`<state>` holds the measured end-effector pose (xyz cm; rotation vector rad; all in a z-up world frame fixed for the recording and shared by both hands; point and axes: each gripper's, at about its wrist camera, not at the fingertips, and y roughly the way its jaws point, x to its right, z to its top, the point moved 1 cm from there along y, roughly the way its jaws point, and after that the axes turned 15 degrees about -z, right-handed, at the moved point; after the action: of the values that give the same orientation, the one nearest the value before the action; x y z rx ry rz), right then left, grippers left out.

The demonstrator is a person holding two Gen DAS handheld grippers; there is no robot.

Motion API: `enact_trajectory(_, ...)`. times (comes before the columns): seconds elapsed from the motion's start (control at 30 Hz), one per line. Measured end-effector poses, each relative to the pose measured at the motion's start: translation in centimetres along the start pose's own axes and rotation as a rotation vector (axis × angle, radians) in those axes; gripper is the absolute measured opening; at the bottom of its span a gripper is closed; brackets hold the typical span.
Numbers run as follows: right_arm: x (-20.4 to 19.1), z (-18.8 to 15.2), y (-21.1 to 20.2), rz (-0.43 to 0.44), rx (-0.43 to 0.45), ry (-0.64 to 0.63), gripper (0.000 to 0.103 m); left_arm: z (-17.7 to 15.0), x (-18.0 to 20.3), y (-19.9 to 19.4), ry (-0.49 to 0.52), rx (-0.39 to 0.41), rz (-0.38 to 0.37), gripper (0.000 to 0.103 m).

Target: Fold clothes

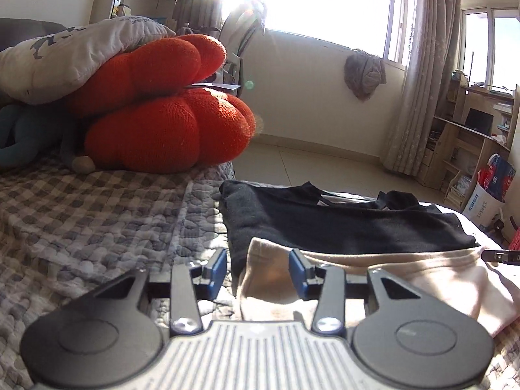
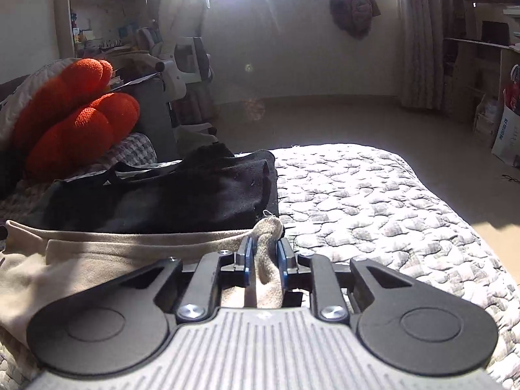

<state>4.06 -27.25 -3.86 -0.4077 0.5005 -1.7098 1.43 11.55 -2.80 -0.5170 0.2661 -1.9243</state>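
Observation:
A beige garment (image 1: 406, 276) lies on the quilted bed, with a black garment (image 1: 325, 224) folded just behind it. My left gripper (image 1: 258, 269) is open, its blue pads either side of the beige garment's left corner without closing on it. In the right wrist view my right gripper (image 2: 265, 256) is shut on the beige garment's (image 2: 97, 260) right corner, the cloth bunched between the pads. The black garment (image 2: 162, 201) lies behind it. The tip of the right gripper shows at the right edge of the left wrist view (image 1: 500, 256).
Orange knitted cushions (image 1: 162, 107) and a grey pillow (image 1: 65, 55) are stacked at the left on the checked bedcover (image 1: 81, 201). The quilted cover (image 2: 373, 201) extends right to the bed's edge. Beyond are floor, curtains, shelves (image 1: 471, 130) and a paper bag (image 1: 487, 191).

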Motion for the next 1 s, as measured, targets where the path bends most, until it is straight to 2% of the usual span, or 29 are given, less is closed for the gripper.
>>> enact_trajectory(0.07,-0.1,0.1,0.3,0.007,-0.008,0.009,0.024,-0.1,0.1,0.5,0.007,-0.01,-0.001,0.039)
enact_trajectory(0.1,-0.1,0.1,0.4,0.011,-0.01,0.013,0.024,-0.2,0.2,0.5,0.007,-0.008,-0.006,0.02)
enact_trajectory(0.13,-0.1,0.0,0.4,0.012,-0.005,0.016,0.023,-0.2,0.3,0.5,0.007,-0.004,-0.012,0.01)
enact_trajectory(0.2,0.1,0.0,0.0,0.008,0.019,0.024,0.023,-0.2,0.5,0.2,0.014,0.015,-0.017,0.009)
enact_trajectory(0.27,0.4,0.1,-0.8,-0.002,0.059,0.035,0.015,-0.1,0.9,-0.8,0.025,0.054,0.014,0.008)
enact_trajectory(0.33,0.7,0.3,-1.6,-0.008,0.101,0.047,0.014,0.1,1.0,-1.7,0.017,0.085,0.041,0.008)
enact_trajectory(0.4,0.8,0.7,-1.8,-0.011,0.126,0.052,0.014,0.6,0.9,-1.6,0.009,0.07,0.06,0.008)
enact_trajectory(0.5,0.5,1.4,-0.9,-0.014,0.099,0.043,0.014,1.0,0.4,0.0,-0.006,-0.006,0.12,0.009)
enact_trajectory(0.57,0.2,1.7,-0.7,-0.017,0.081,0.046,0.014,1.2,0.2,0.0,-0.025,-0.002,0.147,0.011)
enact_trajectory(0.6,0.1,1.7,-0.8,-0.001,0.079,0.048,0.015,1.3,0.2,-0.3,-0.036,0.016,0.134,0.016)
enact_trajectory(0.63,0.0,1.8,-1.0,0.015,0.077,0.049,0.021,1.4,0.2,-0.6,-0.046,0.031,0.111,0.019)
enact_trajectory(0.73,-0.7,1.7,-1.7,0.038,0.066,0.011,0.022,1.4,1.0,-1.2,-0.024,0.03,0.026,0.02)
enact_trajectory(1.0,-5.9,0.6,-3.3,0.194,-0.023,-0.161,0.022,-0.3,5.0,0.5,0.118,-0.131,-0.238,0.02)
